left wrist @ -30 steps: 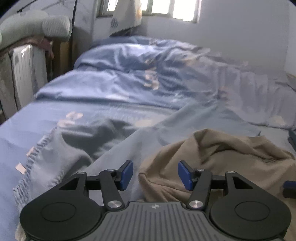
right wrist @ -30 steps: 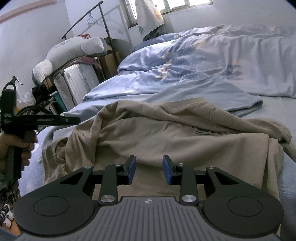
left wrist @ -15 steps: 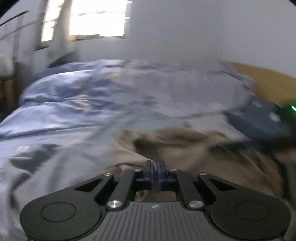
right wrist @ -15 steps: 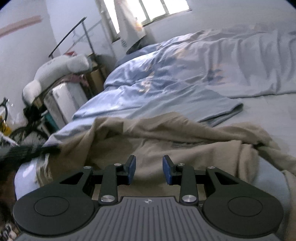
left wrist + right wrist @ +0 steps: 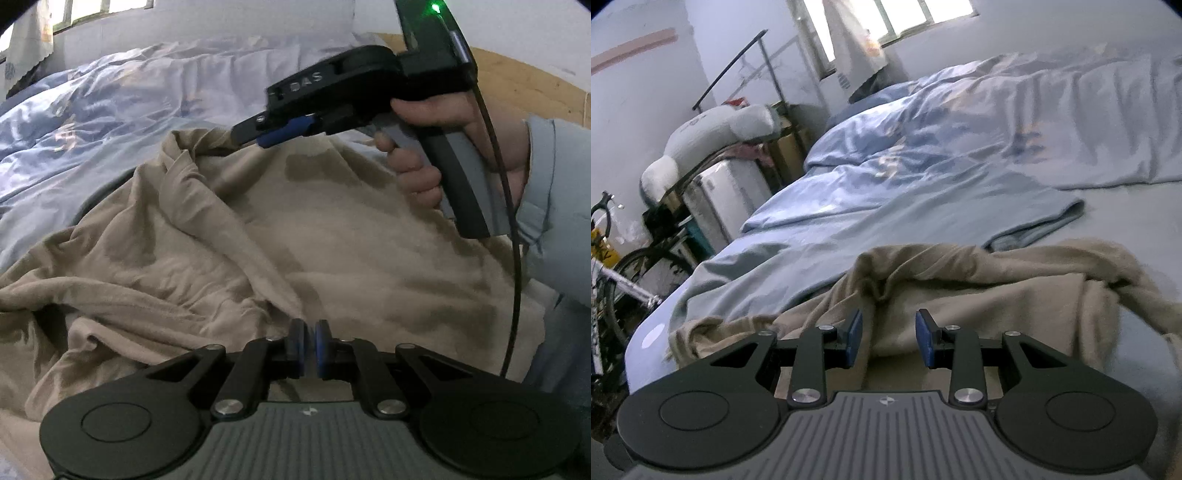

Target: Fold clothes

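The tan shirt (image 5: pixel 332 236) lies crumpled on the bed (image 5: pixel 1137 221), spread across the near part of the mattress with the rumpled blue duvet (image 5: pixel 960 147) beyond it. I judge it a light, limp knit: it will sag and drape from wherever I lift it, it will not hold a crease by itself, and a bunched ridge will slide out of a loose pinch, so I want an edge or seam, a hem, shoulder or sleeve end, rather than the slack middle. My left hand-held gripper (image 5: pixel 309 347) has its blue pads nearly together, with a ridge of the tan cloth running right down into the narrow slit between them; I take it as pinching that fold, though the very contact is hard to see. In the left view my right hand (image 5: pixel 436 147) grips its tool above the far side of the shirt, its tip close over a raised fold near the top edge. My right hand-held gripper (image 5: pixel 888 339) stands released, its pads well apart, low over the cloth with a soft ridge lying between them but nothing clamped. A bicycle (image 5: pixel 613 280) stands beside the bed.
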Available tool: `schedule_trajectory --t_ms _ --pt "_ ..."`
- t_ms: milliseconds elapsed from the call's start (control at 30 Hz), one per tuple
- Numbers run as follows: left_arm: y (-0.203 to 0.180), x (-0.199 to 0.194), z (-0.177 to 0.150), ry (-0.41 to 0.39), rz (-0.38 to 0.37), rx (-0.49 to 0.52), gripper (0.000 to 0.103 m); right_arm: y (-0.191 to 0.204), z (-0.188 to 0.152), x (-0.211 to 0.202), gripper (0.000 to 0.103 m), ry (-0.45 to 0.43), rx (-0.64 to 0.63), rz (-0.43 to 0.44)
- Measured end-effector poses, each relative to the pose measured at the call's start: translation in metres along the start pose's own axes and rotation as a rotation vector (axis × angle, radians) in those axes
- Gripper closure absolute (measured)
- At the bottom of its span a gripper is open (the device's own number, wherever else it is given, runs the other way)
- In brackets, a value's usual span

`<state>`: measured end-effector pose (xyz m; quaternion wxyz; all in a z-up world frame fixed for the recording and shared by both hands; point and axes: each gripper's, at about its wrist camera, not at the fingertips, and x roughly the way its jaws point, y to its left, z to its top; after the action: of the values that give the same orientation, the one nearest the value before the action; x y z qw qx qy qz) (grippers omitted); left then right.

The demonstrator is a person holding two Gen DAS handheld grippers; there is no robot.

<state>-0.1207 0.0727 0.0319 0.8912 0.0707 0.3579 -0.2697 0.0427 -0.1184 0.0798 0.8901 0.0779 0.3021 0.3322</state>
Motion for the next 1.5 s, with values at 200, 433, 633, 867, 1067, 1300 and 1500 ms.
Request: schedule_trajectory --t_ms 200,433,633,867,1067,1300,1500 --pt "-0.009 0.004 -0.005 -0.008 0.013 0.027 0.094 0.042 -0.012 0.024 0.070 0.046 -0.139 0.015" --pt "-0.009 0.005 -0.010 -0.021 -0.003 0.037 0.092 0.065 -0.031 0.048 0.096 0.111 -0.272 -0.116" --pt "-0.007 0.002 -0.012 -0.019 -0.010 0.035 0.091 0.022 -0.020 0.019 0.098 0.137 -0.133 -0.129" --pt "-0.004 0.000 -0.011 -0.008 -0.028 0.018 0.085 -0.012 -0.021 -0.015 0.098 0.231 -0.109 -0.184" --pt "-0.013 0.003 -0.008 -0.012 -0.050 0.041 0.075 -0.013 -0.018 -0.041 0.094 0.135 -0.083 -0.167" --pt "-0.014 0.008 -0.011 0.002 -0.069 0.043 0.075 0.043 -0.029 -0.014 0.072 0.076 -0.272 -0.162" --pt "-0.005 0.002 -0.015 -0.020 -0.097 0.013 0.074 0.070 -0.043 0.018 0.072 0.119 -0.393 -0.211"
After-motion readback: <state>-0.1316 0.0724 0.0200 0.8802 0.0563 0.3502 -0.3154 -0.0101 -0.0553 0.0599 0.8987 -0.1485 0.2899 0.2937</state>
